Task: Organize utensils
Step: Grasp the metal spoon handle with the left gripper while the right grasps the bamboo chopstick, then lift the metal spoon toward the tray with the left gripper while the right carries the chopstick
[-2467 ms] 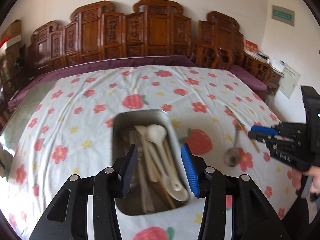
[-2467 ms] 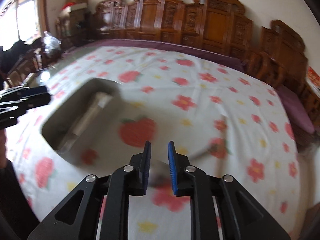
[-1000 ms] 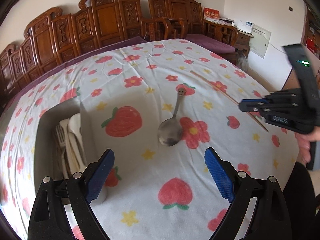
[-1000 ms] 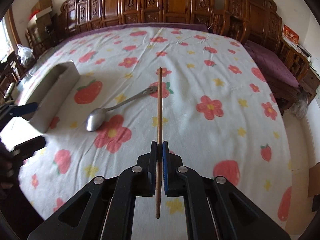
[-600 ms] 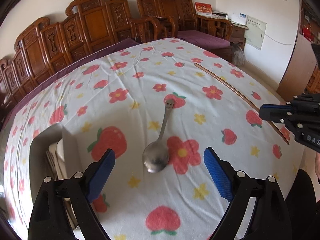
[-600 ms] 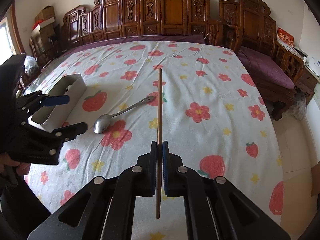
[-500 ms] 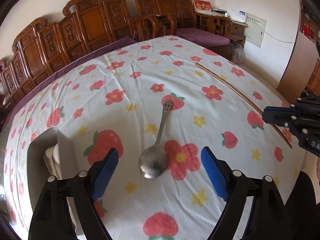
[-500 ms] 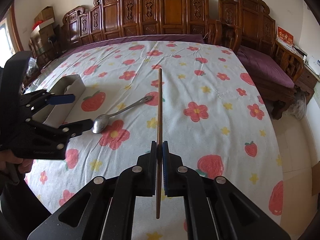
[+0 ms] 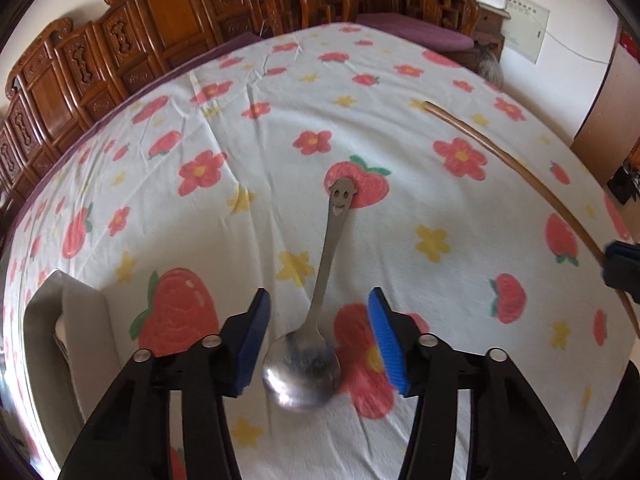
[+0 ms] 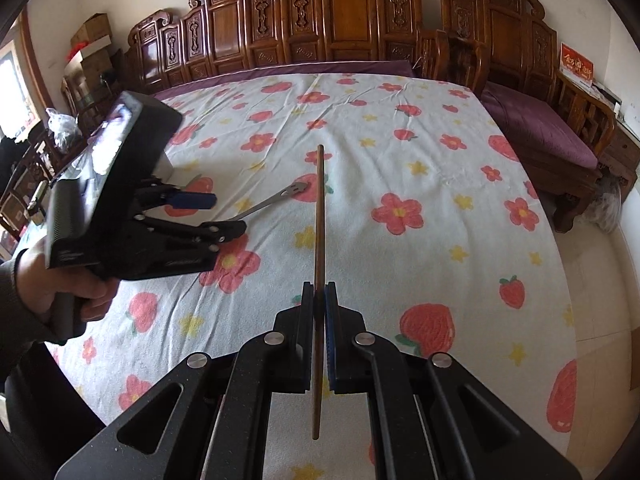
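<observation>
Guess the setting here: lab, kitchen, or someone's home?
Most likely a home living or dining room. Carved wooden chairs line the wall, a purple-cushioned bench sits at the side, and the table wears a strawberry-and-flower tablecloth with a spoon on it.

Chopstick [image 10: 319, 216] between closed right-gripper [image 10: 319, 312] jaws

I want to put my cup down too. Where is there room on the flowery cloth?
Bare cloth lies right of the held chopstick, out to the table's edge, and beyond the spoon toward the wooden chairs. It is crowded around the spoon: left gripper and tray.
</observation>
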Action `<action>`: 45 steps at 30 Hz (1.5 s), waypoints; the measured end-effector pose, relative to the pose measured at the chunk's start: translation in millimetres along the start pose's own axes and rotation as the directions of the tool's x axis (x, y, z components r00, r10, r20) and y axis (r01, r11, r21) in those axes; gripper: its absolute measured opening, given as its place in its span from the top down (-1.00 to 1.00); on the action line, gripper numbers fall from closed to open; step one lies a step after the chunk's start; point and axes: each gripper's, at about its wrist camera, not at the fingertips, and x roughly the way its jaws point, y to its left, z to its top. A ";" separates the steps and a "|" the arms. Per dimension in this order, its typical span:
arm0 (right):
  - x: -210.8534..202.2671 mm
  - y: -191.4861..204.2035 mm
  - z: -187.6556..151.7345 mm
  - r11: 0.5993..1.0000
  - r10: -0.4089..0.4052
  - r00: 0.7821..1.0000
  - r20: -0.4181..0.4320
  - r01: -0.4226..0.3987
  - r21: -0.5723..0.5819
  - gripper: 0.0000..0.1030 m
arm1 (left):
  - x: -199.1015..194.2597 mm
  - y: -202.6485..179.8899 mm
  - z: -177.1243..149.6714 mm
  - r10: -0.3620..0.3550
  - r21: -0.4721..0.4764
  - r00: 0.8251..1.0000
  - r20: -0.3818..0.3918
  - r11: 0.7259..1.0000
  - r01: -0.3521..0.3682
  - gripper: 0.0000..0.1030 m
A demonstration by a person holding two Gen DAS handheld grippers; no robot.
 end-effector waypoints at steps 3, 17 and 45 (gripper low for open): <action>2.4 -0.5 -1.2 1.000 0.003 1.000 -0.008 -0.003 0.000 0.88 | 8.9 1.5 0.9 0.001 -0.001 0.999 -0.034 1.000 -0.001 0.32; 12.5 1.2 -4.4 1.000 0.021 0.999 -0.026 -0.021 -0.014 0.88 | 6.7 -0.1 -1.0 -0.028 -0.023 0.997 -0.073 0.999 0.026 0.88; -22.4 49.7 23.4 0.996 0.049 0.996 0.070 -0.043 -0.078 0.88 | -101.5 40.8 -8.8 0.025 -0.069 0.994 0.103 0.997 -0.018 0.89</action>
